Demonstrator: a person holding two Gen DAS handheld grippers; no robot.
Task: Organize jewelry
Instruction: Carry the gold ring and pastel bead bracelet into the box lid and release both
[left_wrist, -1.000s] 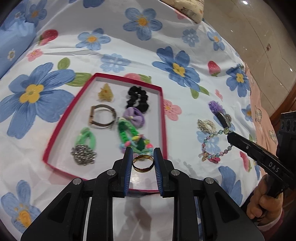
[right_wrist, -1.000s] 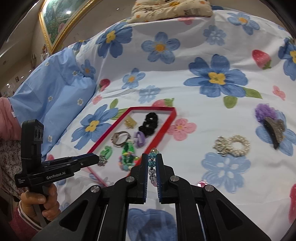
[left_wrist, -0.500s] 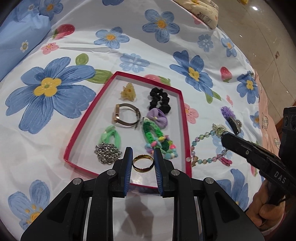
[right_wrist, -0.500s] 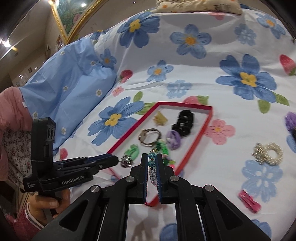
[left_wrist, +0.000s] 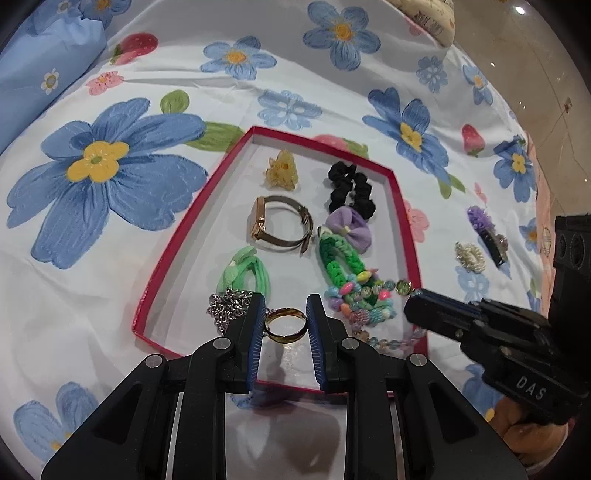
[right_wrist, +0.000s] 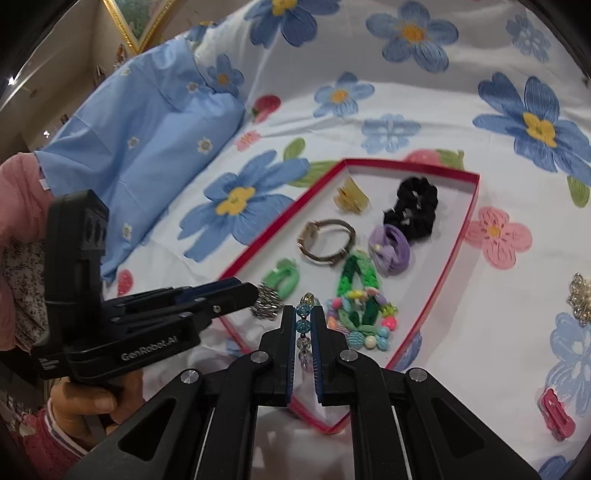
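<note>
1. Red tray (left_wrist: 406, 236) left strip beside watch (left_wrist: 280, 229) is bare.
2. Near end crowded: chain (left_wrist: 225, 306), beaded bracelets (left_wrist: 354, 295).
3. Right gripper (left_wrist: 413, 306) blocks the tray's right corner.

Right gripper (right_wrist: 303, 325): we saw its jaws closed on a beaded bracelet (right_wrist: 303, 326), over the near edge of the red tray (right_wrist: 456, 258).
Left gripper (right_wrist: 255, 293): it reached in from the left, its tips at a silver chain (right_wrist: 266, 304); we could not tell its grip.
Tray contents: we counted a yellow claw clip (right_wrist: 351, 199), black scrunchie (right_wrist: 413, 210), watch (right_wrist: 325, 242), purple bow (right_wrist: 389, 249), green hair tie (right_wrist: 282, 282) and green braided band (right_wrist: 356, 286).
Bedsheet (right_wrist: 424, 92): we noted a pink clip (right_wrist: 556, 415) and a pearl piece (right_wrist: 580, 297) lying outside the tray.
</note>
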